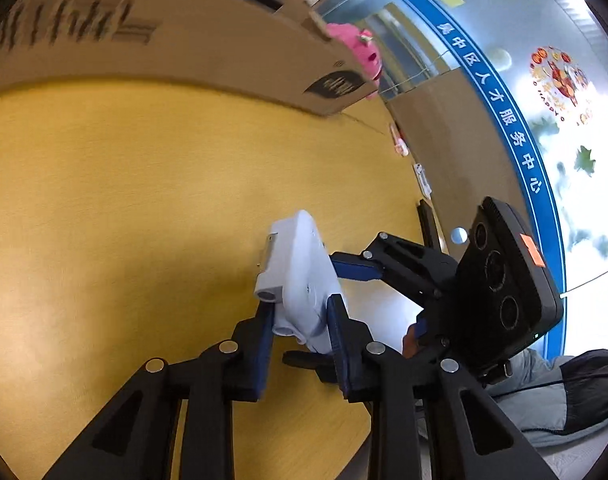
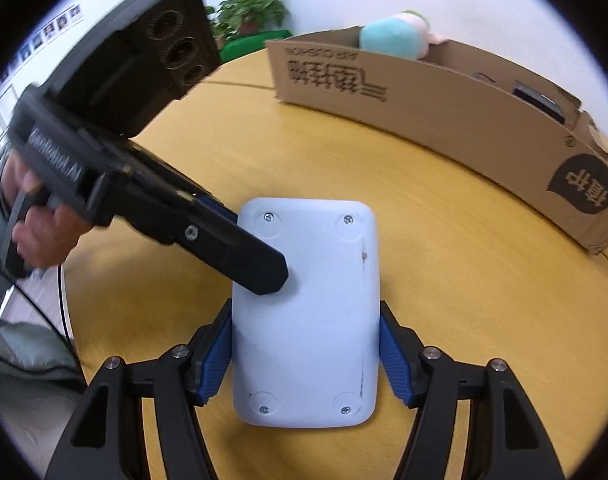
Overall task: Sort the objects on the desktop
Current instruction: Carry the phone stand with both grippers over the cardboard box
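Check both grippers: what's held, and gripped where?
Both hold the white plastic device. Right gripper clamps its two long side edges; left gripper pinches it across its thin faces at one end.

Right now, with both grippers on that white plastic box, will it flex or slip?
The white plastic box looks like a rigid screwed shell, so it probably won't flex. Its smooth sides may slip, though the ribbed blue fingers should help. The left gripper pinches only one edge, so it might twist.

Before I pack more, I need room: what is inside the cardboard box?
A teal plush toy sticks above the cardboard box rim, and a dark object shows further along. The walls hide everything lower down.
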### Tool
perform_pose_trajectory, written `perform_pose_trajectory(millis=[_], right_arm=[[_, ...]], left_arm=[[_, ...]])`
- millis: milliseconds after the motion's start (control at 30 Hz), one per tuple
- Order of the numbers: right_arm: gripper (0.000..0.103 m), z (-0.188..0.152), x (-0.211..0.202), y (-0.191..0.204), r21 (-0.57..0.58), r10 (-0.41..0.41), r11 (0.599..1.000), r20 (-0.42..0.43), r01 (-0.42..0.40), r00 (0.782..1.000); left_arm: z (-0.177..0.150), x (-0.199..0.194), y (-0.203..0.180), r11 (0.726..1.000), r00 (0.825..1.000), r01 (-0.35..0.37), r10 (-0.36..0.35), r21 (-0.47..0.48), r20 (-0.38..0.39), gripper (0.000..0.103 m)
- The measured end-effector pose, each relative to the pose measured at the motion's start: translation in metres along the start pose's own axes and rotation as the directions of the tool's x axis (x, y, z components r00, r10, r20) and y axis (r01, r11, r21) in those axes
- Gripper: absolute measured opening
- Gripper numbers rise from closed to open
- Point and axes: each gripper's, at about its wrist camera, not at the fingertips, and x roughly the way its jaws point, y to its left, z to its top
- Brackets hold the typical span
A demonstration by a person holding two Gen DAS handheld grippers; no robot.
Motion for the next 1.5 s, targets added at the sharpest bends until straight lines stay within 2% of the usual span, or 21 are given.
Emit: perform_pose_trajectory(millis=[133, 267, 467, 700, 867, 1067, 1167, 1400, 1500], right_arm=[[0.064, 0.013, -0.015, -0.005, 0.021, -0.059, 0.998, 0.039, 0.058, 0.998], [0.064, 0.039, -0.033, -0.018, 0.070, -0.096, 0.993, 0.093, 0.090, 0.991], [0.064, 0.093, -0.071, -0.048, 0.118, -0.181, 0.980, 0.199, 0.159, 0.963], [0.064, 0.161, -0.098, -0.097, 0.153, -0.245, 0.966, 0.258, 0.211, 0.935], [0.064, 0.193, -0.110, -0.133, 0.201, -0.268, 0.955, 0.273, 0.218, 0.924], [0.064, 0.218, -0.112, -0.170, 0.252, -0.308, 0.936, 0.241, 0.248, 0.920], [0.064, 0.226, -0.100, -0.194, 0.298, -0.308, 0.924, 0.201, 0.241, 0.930], [0.064, 0.220, -0.032, -0.246, 0.398, -0.257, 0.892, 0.058, 0.214, 0.965], [0.064, 0.205, 0.012, -0.268, 0.458, -0.189, 0.869, -0.044, 0.188, 0.981]], left_arm=[[0.021, -0.012, -0.021, 0.999, 0.998, 0.013, -0.015, 0.038, 0.061, 0.020], [0.057, -0.025, -0.047, 0.994, 0.993, -0.010, -0.002, 0.106, 0.114, 0.020], [0.127, -0.045, -0.081, 0.975, 0.981, -0.019, -0.024, 0.220, 0.190, 0.020], [0.216, -0.055, -0.102, 0.950, 0.976, -0.013, -0.055, 0.311, 0.209, 0.019], [0.258, -0.053, -0.118, 0.937, 0.974, -0.002, -0.078, 0.350, 0.214, 0.019], [0.303, -0.038, -0.120, 0.935, 0.974, 0.044, -0.118, 0.351, 0.192, 0.019], [0.325, -0.021, -0.110, 0.941, 0.981, 0.056, -0.113, 0.334, 0.155, 0.019], [0.350, 0.047, -0.044, 0.983, 0.992, 0.091, -0.104, 0.163, 0.074, 0.019], [0.350, 0.084, -0.013, 0.995, 0.998, 0.061, -0.062, 0.080, 0.012, 0.019]])
